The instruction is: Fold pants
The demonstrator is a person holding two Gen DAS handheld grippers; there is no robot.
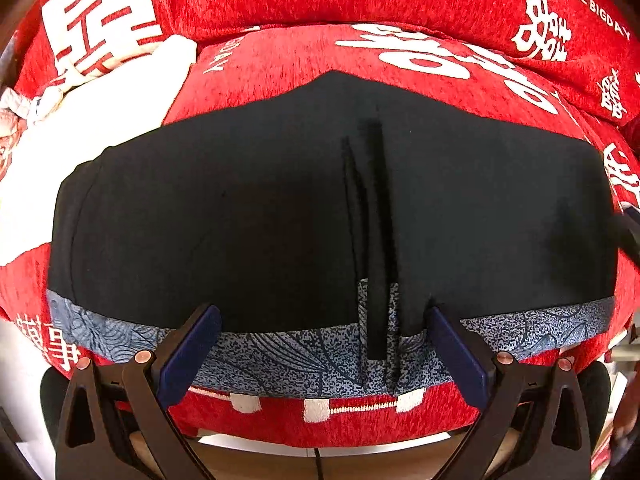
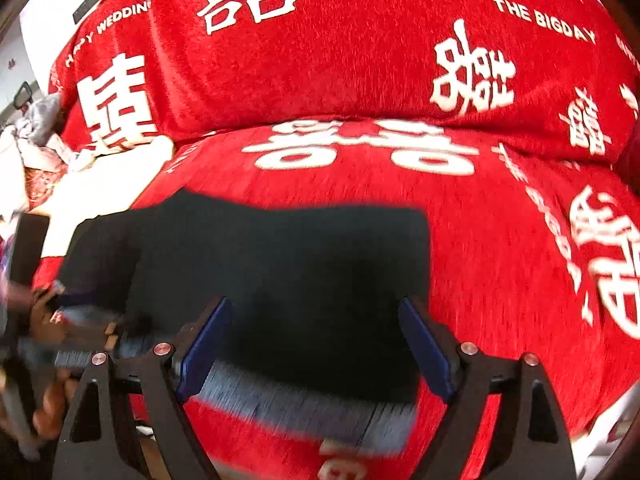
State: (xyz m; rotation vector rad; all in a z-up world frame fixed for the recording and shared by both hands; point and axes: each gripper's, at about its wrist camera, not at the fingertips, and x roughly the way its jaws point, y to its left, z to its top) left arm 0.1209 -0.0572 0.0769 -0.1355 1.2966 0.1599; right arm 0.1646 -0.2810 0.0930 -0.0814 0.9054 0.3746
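Now pants (image 1: 280,208) flat below left claw (image 1: 324,344) (open).

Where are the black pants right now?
The black pants lie flat on the red cover, filling the middle of the left wrist view, their blue patterned waistband nearest the camera.

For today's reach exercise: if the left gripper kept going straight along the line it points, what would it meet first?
Most likely the pants: the left gripper points steeply down with its open jaws straddling the patterned blue waistband, nothing in between. Exact depth is unclear.
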